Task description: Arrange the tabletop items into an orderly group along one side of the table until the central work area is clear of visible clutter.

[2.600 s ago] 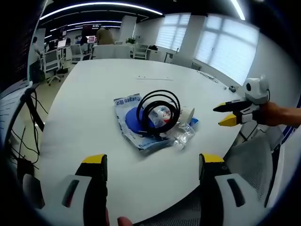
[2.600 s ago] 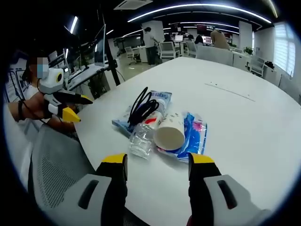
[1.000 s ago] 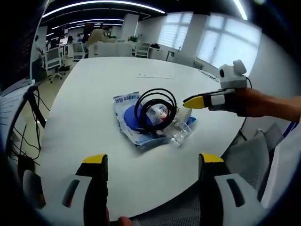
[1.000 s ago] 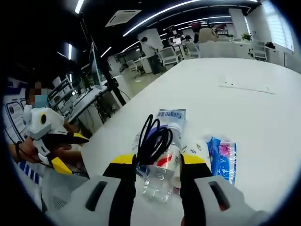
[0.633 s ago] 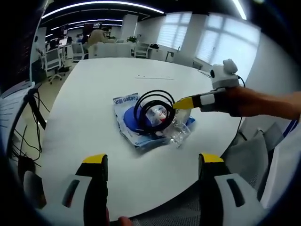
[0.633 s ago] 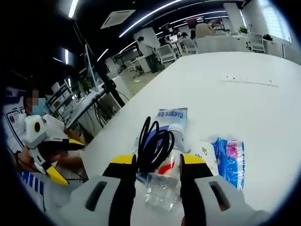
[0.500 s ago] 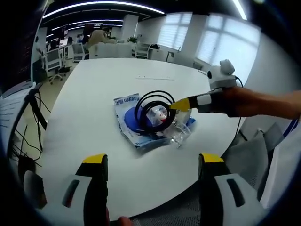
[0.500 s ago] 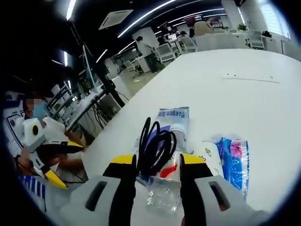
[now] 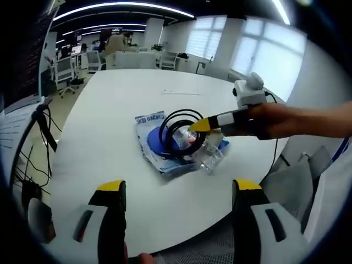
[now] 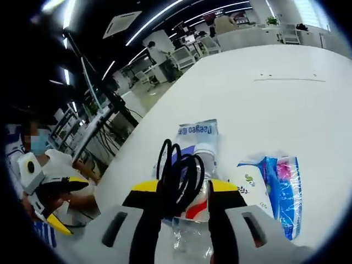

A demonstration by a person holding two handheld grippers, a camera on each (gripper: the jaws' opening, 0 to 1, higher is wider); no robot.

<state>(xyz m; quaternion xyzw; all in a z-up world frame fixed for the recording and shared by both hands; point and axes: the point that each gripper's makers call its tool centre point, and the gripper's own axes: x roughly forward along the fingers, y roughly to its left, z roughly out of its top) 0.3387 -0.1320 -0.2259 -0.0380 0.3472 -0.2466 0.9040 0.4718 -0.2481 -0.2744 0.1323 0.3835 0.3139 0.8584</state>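
I see a black cable coil [image 10: 179, 179] standing on edge in a small pile of items near the edge of a white tabletop [image 9: 110, 110]. Under and beside the coil lie a clear plastic bottle [image 10: 193, 220], a white paper cup [image 10: 254, 190] on its side, a blue pouch [image 10: 286, 190] and a blue-and-white packet [image 10: 198, 132] with printed lettering.

In the right gripper view, my right hand-held gripper [image 10: 180, 193] has its 2 yellow-tipped jaws narrowly apart on either side of the coil's lower loops, with the bottle just beyond them. I cannot tell whether the jaws are pressing on the cable. In the left gripper view, this same gripper [image 9: 201, 125] reaches in from the right, held by a hand [image 9: 275, 121], its yellow tips at the coil [image 9: 179, 129].

My left hand-held gripper [image 9: 176, 190] hovers well back from the pile, over the near edge of the tabletop, jaws wide apart and holding nothing. It also shows at the left of the right gripper view [image 10: 58, 206], jaws spread.

An office with desks and chairs lies beyond the tabletop.
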